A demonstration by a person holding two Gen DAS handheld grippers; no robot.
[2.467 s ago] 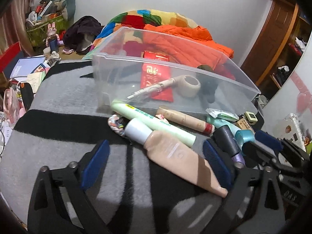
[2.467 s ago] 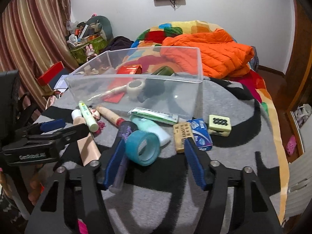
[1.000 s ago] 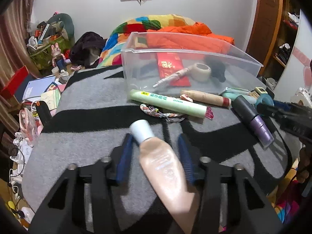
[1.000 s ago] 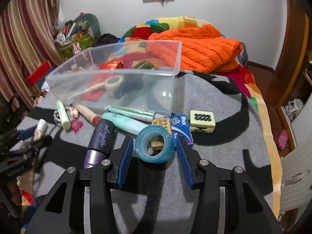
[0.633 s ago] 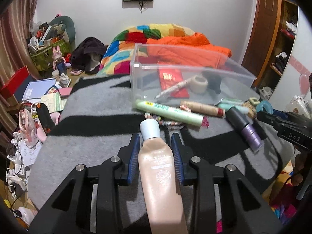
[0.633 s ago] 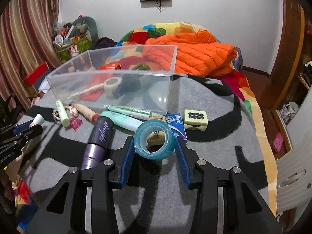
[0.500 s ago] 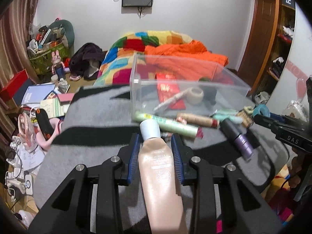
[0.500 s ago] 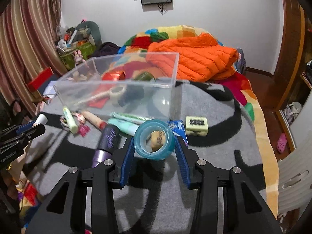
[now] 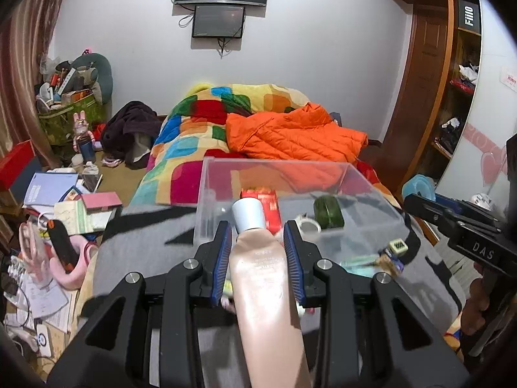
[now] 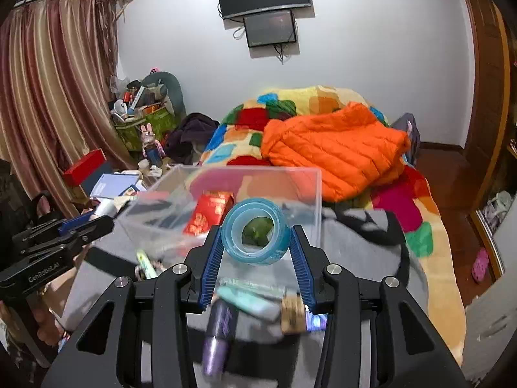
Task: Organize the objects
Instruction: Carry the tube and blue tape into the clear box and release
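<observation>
My left gripper [image 9: 257,242] is shut on a beige cosmetic tube [image 9: 263,278] with a white cap, held up in front of the clear plastic bin [image 9: 206,200]. My right gripper [image 10: 257,242] is shut on a blue tape roll [image 10: 255,236], held above the near edge of the same bin [image 10: 318,194]. Inside the bin lie a red packet [image 10: 206,216], a white tape roll [image 9: 307,224] and a dark green object [image 9: 328,210]. A purple tube [image 10: 216,333], a mint tube [image 10: 248,300] and a green tube [image 10: 145,263] lie on the grey blanket below.
The bin stands on a grey and black blanket [image 9: 145,245] on a bed. An orange jacket [image 10: 332,148] and a colourful quilt [image 9: 200,123] lie behind it. A small tile [image 9: 397,245] lies right of the bin. Floor clutter fills the left side [image 9: 58,200].
Both grippers have risen with their loads and moved toward the bin. The items on the blanket now sit lower in both views.
</observation>
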